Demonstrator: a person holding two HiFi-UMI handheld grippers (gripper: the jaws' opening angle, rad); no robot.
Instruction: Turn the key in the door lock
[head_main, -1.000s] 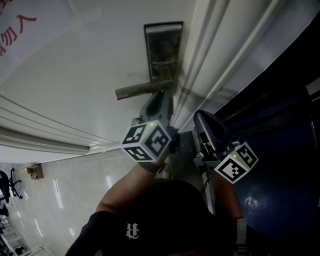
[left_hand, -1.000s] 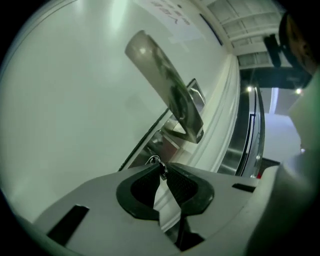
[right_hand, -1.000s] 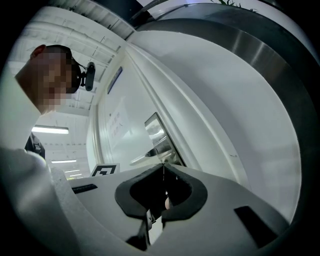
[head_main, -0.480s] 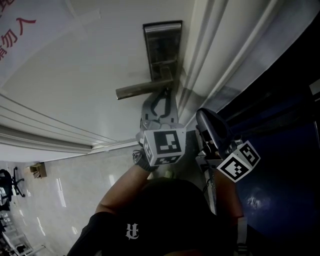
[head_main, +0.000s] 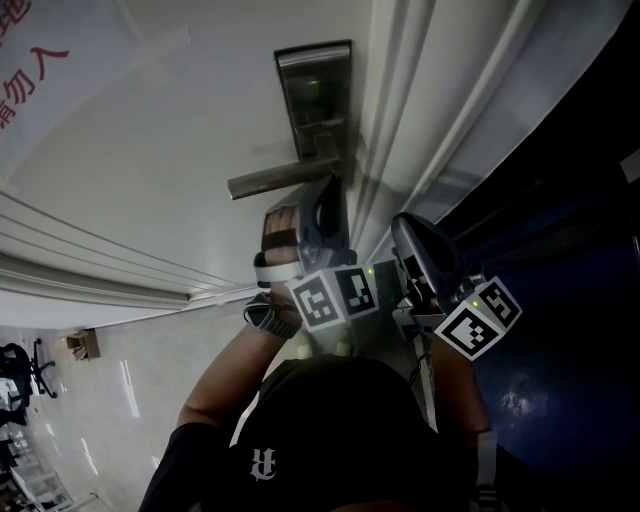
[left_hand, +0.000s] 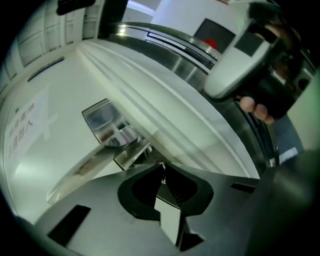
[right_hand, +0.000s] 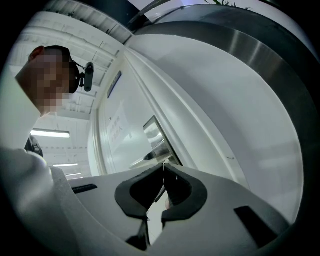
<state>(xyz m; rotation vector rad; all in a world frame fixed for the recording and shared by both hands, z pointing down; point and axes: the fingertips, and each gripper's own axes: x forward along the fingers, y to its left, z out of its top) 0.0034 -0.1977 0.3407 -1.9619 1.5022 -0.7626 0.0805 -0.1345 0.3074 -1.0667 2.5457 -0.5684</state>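
On the white door, a metal lock plate (head_main: 312, 95) carries a lever handle (head_main: 275, 180) that points left. My left gripper (head_main: 322, 198) is pressed up just under the lever, rolled onto its side, with its marker cube (head_main: 335, 295) behind it. In the left gripper view its jaws (left_hand: 162, 169) are shut, and a small shiny bit of the key (left_hand: 161, 176) shows between the tips, below the lock plate (left_hand: 102, 120). My right gripper (head_main: 405, 235) hangs shut beside the door frame, holding nothing. Its own view (right_hand: 163, 166) looks at the lock plate (right_hand: 156, 134) from the side.
Ribbed white door-frame mouldings (head_main: 420, 120) run right of the lock, with a dark blue surface (head_main: 560, 300) beyond them. Red characters (head_main: 30, 70) mark the door at the upper left. Glossy floor (head_main: 120, 380) and an office chair (head_main: 20, 365) lie lower left.
My left gripper has rolled about its own axis at the lock: its cube has turned and the hand now shows on its left side. The right gripper has barely moved.
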